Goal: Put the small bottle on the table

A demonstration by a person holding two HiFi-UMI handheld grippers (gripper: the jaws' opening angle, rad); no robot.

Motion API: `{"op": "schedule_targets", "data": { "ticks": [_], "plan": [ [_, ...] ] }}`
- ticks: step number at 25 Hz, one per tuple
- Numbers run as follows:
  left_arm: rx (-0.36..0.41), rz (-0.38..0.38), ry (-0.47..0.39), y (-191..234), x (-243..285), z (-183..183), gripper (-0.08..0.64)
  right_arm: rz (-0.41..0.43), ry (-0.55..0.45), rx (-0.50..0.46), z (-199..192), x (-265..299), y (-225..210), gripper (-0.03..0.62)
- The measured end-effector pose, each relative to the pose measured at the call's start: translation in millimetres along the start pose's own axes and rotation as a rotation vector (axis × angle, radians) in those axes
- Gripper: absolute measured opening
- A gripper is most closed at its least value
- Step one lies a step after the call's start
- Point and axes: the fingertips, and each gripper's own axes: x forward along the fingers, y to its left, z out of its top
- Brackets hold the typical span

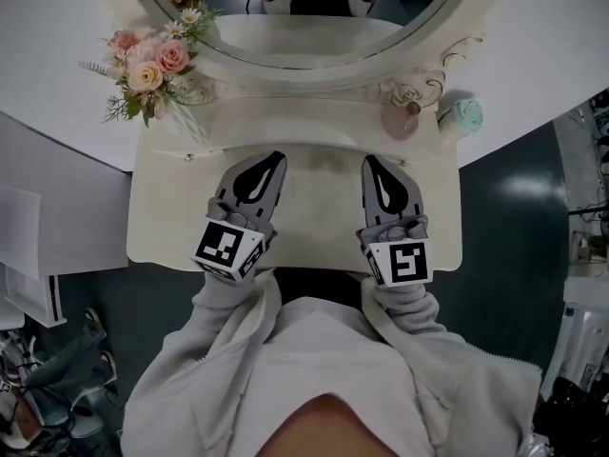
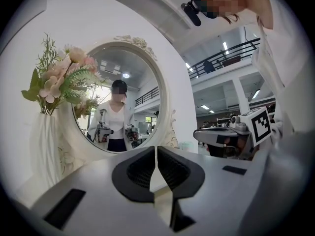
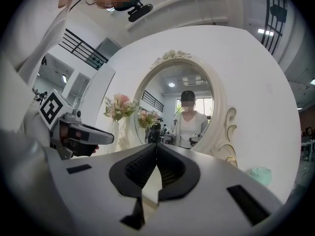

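Hovering over glossy cream table [image 1: 320, 219], left claw [image 1: 278, 158], right claw [image 1: 369, 161] both closed, empty, rounded pink bottle [image 1: 402, 120], possibly glass

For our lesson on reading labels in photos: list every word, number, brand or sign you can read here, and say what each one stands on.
No readable words, numbers or brands in any view.
Left marker cube and right marker cube: black-and-white square codes only, not letters.
Pink bottle and teal container: no label can be made out; too small to tell.
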Motion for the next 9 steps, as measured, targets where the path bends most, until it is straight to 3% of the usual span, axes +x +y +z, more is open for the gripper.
{"op": "schedule_targets", "data": {
  "ticks": [9],
  "plan": [
    [0.004,0.007,0.011,-0.9,1.0,-1.3,0.029,0.0,0.006,0.01,-2.5,-1.0,-3.8,0.032]
  ]
}}
